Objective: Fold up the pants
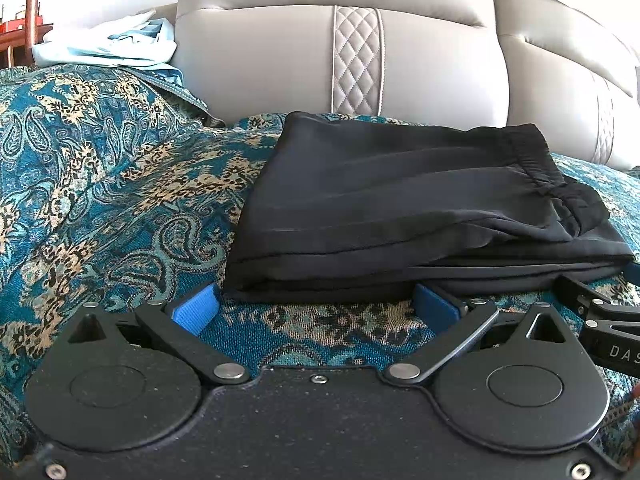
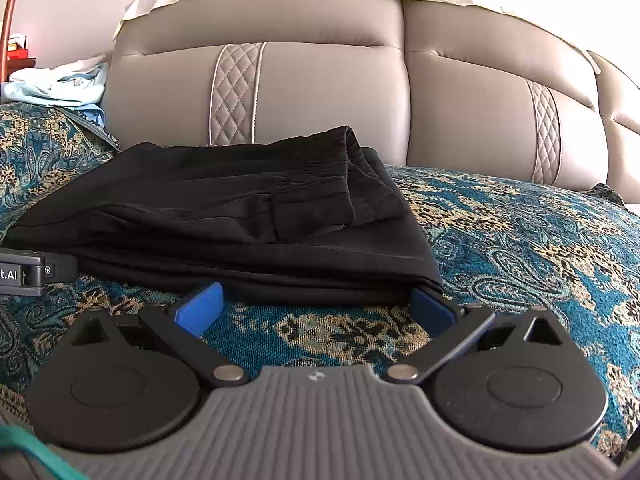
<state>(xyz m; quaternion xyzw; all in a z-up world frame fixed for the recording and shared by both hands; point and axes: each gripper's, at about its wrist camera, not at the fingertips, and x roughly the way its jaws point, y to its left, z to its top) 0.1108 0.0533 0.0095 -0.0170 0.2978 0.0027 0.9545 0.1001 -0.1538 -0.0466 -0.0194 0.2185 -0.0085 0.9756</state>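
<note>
Black pants (image 1: pixel 408 208) lie folded in a compact stack on the patterned teal bedspread (image 1: pixel 100 200), elastic waistband on top toward the right. My left gripper (image 1: pixel 316 310) is open and empty, its blue pads just short of the stack's near edge at its left half. My right gripper (image 2: pixel 316 308) is open and empty at the near edge of the pants (image 2: pixel 224 216), at their right half; its right pad touches the stack's corner. Each gripper shows at the side of the other's view: the right one (image 1: pixel 600 316), the left one (image 2: pixel 32 272).
A padded beige headboard (image 2: pixel 320 92) stands right behind the pants. A light blue crumpled cloth (image 1: pixel 112 44) lies at the far left on the bed. A copper lamp pole (image 2: pixel 10 12) rises at the left.
</note>
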